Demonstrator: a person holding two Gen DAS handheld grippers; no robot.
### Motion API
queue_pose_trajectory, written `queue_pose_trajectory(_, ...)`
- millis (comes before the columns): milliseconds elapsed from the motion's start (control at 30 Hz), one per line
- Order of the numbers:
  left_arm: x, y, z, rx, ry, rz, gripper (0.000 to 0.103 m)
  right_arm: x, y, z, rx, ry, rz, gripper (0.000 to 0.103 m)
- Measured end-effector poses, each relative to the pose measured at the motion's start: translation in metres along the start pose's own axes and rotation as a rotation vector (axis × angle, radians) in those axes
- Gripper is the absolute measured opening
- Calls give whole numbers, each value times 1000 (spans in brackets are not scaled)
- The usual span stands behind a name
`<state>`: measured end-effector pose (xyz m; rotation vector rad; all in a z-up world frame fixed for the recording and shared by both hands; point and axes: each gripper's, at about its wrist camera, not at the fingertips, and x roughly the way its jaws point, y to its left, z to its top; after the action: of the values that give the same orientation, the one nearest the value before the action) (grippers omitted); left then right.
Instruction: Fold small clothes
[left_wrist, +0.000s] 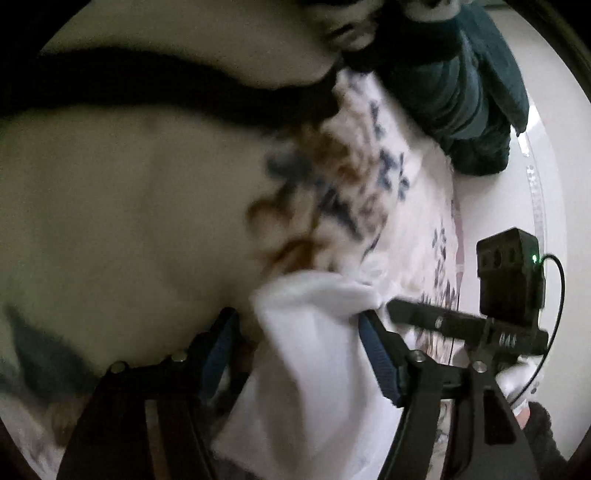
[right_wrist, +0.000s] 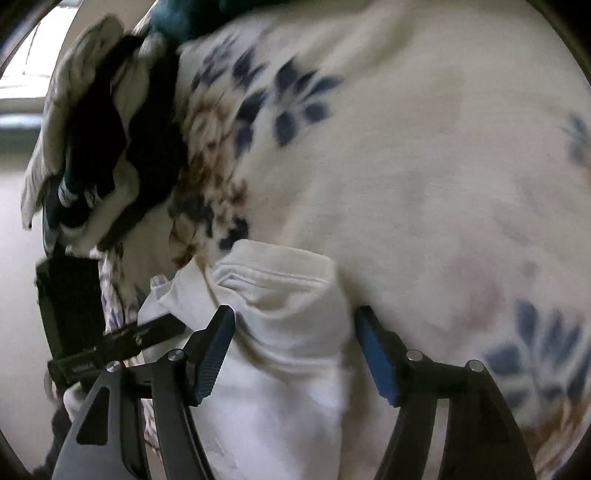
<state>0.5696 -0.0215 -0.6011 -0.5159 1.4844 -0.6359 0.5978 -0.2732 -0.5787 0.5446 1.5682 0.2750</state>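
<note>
1. One white garment (left_wrist: 314, 350) is the piece being worked on; it is plain, soft and bunched, with a stitched hem (right_wrist: 273, 275) folded over at its top in the right wrist view.
2. It lies on a cream sheet (right_wrist: 424, 166) printed with blue and brown flowers, and it fills the gap between the fingers in both views.
3. Two claws show, one per view. The left claw (left_wrist: 297, 325) has its blue-padded fingers (left_wrist: 380, 354) spread apart, with the white cloth bulging up between them; the right-hand pad touches the cloth, while the other pad seems to stand a little off it.
4. The right claw (right_wrist: 295, 325) also has its fingers (right_wrist: 376, 354) apart, one on each side of the hemmed fold. Neither pad visibly pinches the cloth, so whether it has any grip I cannot tell.
5. Each claw appears at the edge of the other's view as a black bar with a boxy black camera block (left_wrist: 511, 273).
6. One dark teal garment (left_wrist: 472, 110) lies crumpled beyond the flowered sheet, at the top right of the left view.
7. One mixed heap of black and pale cloth (right_wrist: 103, 140) sits at the upper left of the right view; how many pieces it contains is unclear in the blur.
</note>
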Motion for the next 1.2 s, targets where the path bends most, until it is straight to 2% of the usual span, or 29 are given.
queue_pose_trajectory(33,2,-6,4,19,-3,15,63,1,4,3,-17,-4,11,68)
queue_pose_trajectory(67,3,-13,6,49,-6,30,44,0,9,5,-39,-14,33,63)
queue_pose_trajectory(100,5,-23,5,106,-5,53,8,0,14,6,-60,-8,55,43)
queue_pose_trajectory(133,7,-28,5,146,4,64,5,0,19,6,-76,0,60,29)
queue_pose_trajectory(167,6,-34,3,177,-6,84,5,1,23,7,-91,7,52,20)
queue_pose_trajectory(233,1,-47,-2,239,-44,127,4,-2,30,3,-117,-10,29,15)
queue_pose_trajectory(500,-57,-101,-45,405,-285,220,3,-47,78,-31,-247,-179,-36,13)
queue_pose_trajectory(633,-89,-101,-74,411,-351,224,3,-65,96,-53,-308,-239,-30,12)
queue_pose_trajectory(833,-109,-123,-134,396,-439,216,3,-99,103,-118,-385,-328,-20,12)
queue_pose_trajectory(933,-106,-126,-166,390,-439,235,4,-105,105,-162,-420,-347,-29,12)
queue_pose_trajectory(1033,-95,-118,-201,351,-399,252,4,-103,104,-202,-467,-347,-46,12)
queue_pose_trajectory(1133,-77,-101,-233,269,-306,252,5,-98,97,-239,-483,-314,-25,12)
queue_pose_trajectory(1200,-69,-89,-250,216,-254,237,6,-88,91,-264,-508,-259,-23,12)
